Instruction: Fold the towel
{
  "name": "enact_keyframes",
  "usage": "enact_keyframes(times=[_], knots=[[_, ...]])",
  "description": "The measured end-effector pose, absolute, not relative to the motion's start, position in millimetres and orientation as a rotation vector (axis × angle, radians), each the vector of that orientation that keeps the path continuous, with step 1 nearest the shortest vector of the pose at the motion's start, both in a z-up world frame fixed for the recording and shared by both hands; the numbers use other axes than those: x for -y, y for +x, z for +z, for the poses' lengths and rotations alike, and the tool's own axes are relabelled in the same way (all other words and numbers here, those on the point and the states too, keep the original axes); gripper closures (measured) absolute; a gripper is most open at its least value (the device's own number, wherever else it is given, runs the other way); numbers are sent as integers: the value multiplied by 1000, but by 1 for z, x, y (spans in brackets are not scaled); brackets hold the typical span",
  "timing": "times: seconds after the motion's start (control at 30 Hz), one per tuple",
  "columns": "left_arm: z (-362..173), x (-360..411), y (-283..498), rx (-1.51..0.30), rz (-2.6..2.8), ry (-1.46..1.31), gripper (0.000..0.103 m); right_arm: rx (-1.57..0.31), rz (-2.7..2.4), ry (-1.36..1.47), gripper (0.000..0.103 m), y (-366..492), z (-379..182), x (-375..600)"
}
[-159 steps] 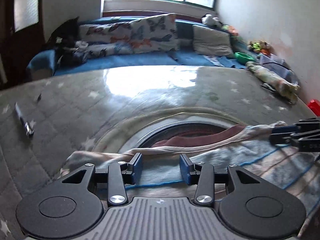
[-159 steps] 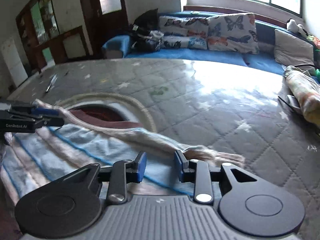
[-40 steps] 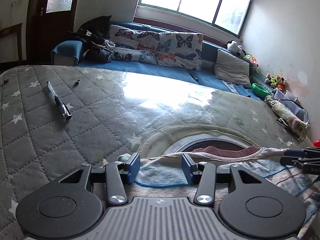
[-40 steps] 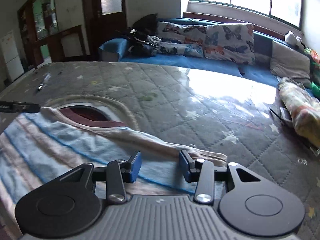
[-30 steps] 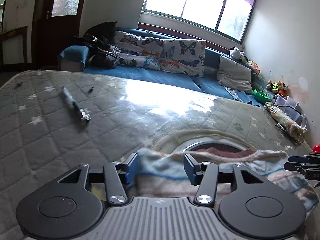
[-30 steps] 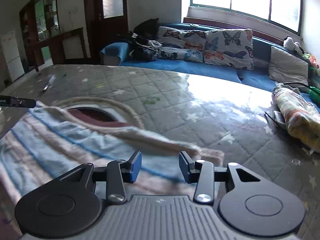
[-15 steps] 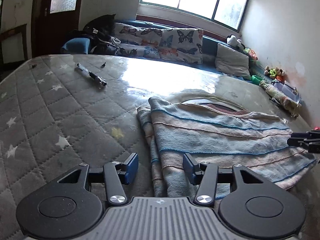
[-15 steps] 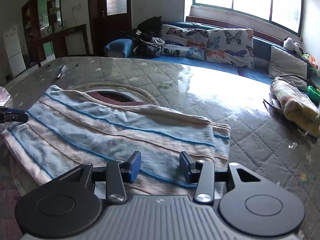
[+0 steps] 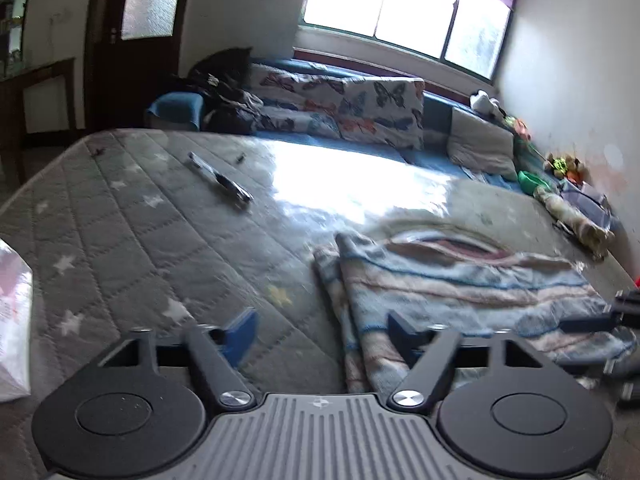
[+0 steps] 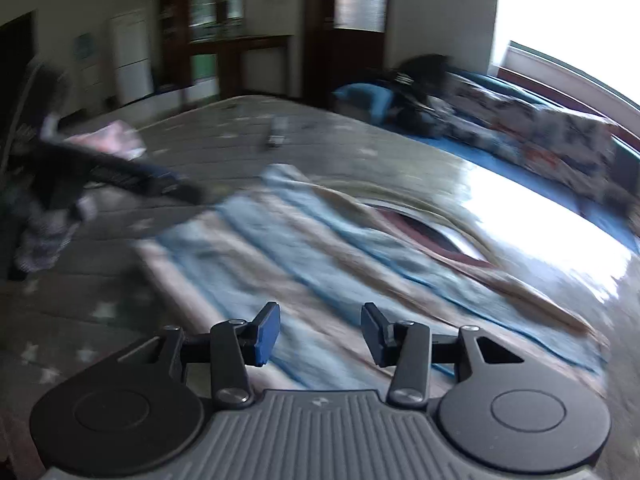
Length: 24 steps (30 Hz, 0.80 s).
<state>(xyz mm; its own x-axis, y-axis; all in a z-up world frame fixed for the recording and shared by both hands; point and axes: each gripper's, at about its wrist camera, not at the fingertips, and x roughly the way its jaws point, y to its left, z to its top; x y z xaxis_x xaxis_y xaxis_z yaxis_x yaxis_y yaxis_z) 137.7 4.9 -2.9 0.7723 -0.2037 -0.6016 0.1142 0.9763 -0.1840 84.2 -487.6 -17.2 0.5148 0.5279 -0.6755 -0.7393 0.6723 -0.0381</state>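
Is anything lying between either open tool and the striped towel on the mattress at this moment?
Nothing visible does. The left tool hangs open over the towel's left edge with only bare mattress beside it. The right tool is open directly above the towel. The pen lies well off to the far left.

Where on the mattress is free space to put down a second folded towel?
Free: the quilted mattress between the pen, the white bag and the towel. Also the bright stretch between the towel and the butterfly cushions. Crowded: the far right edge, with a rolled cloth.
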Motion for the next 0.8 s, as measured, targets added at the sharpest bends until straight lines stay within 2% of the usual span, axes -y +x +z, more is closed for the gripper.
enact_keyframes(times=[0.03,0.1,0.27,0.57,0.73,0.8], knots=[[0,-7,137,-660,-168,-138,19,-675,804,-361,57,79,-18,475],[4,-11,137,-648,-158,-143,8,-658,840,-399,54,70,-19,454],[11,-21,137,-619,-146,-164,0,-607,912,-500,54,46,-25,401],[12,-30,141,-620,-165,-243,0,-536,903,-672,56,21,-45,351],[7,-24,147,-645,-180,-262,0,-557,886,-655,70,24,-50,344],[5,-19,152,-657,-193,-275,0,-563,887,-615,80,26,-46,348]])
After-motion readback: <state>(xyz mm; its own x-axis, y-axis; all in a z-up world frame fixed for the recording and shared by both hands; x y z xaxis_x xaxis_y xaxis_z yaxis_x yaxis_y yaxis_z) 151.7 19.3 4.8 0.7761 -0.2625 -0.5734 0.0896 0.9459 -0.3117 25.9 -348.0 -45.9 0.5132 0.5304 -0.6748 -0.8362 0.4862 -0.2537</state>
